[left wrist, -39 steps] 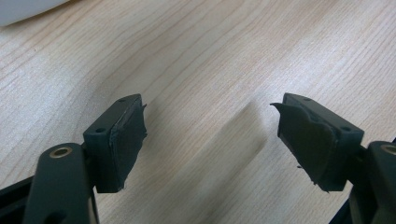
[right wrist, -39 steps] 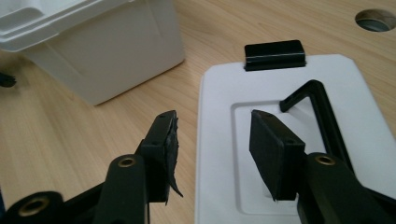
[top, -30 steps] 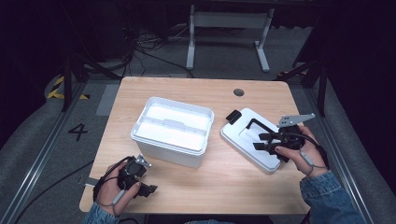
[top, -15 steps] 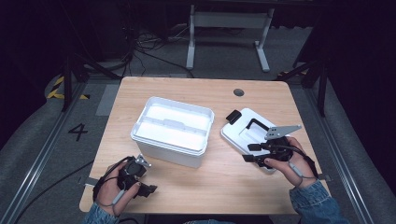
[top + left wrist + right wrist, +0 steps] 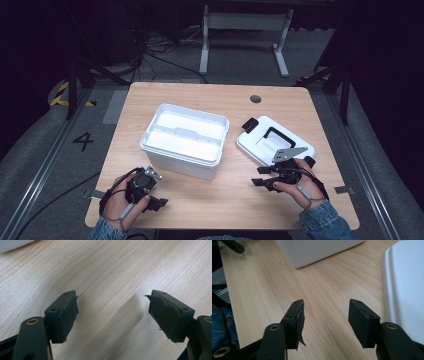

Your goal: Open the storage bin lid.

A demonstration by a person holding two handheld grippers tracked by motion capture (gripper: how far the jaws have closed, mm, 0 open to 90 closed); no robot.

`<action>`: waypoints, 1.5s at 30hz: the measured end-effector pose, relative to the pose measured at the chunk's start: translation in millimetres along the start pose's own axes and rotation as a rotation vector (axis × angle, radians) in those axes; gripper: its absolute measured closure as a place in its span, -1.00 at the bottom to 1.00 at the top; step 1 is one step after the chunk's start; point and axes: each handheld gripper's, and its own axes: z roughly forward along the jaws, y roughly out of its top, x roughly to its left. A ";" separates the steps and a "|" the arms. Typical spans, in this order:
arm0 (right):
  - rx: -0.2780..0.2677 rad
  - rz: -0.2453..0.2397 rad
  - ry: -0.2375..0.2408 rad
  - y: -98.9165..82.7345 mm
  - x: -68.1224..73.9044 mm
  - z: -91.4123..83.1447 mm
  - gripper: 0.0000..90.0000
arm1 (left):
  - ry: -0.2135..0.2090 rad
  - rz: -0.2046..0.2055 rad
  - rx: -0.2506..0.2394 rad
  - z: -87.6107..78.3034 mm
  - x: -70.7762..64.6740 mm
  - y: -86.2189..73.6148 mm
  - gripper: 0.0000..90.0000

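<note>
A light wooden table (image 5: 235, 197) with rounded corners carries a white rectangular plastic storage box (image 5: 184, 140), open at the top, standing a little left of the middle. To its right, apart from it, lies the box's flat white plastic lid (image 5: 272, 144) with a black handle and black latches, tilted at an angle to the table's edges. The left gripper (image 5: 159, 202), held in the person's left hand (image 5: 120, 202), rests low over the near left part of the table, just in front of the box's near left corner; in the left gripper view its two black jaws stand wide apart above bare wood grain with nothing between them, and a sliver of the white box shows at the upper left corner. The right gripper (image 5: 259, 176), held in the right hand (image 5: 295, 187) with a denim cuff behind it, sits at the near edge of the lid, pointing left across the table toward the box; a grey three-cornered plate rides on top of it. In the right gripper view (image 5: 325, 315) its jaws are likewise parted and empty, over bare wood, with the lid's white rim just beside the right-hand jaw and the box's near wall farther ahead.
</note>
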 end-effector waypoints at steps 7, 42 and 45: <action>-0.009 -0.019 -0.006 -9.1 2.2 11.6 0.06 | 0.000 0.002 -0.001 -0.1 0.0 -0.1 -0.46; -0.077 -0.131 -0.134 -30.8 19.7 52.2 -0.16 | -0.002 0.012 0.000 1.0 -0.4 0.4 -0.46; -0.075 -0.137 -0.144 -30.5 20.7 53.2 -0.22 | 0.000 0.016 -0.002 0.9 -0.1 0.5 -0.46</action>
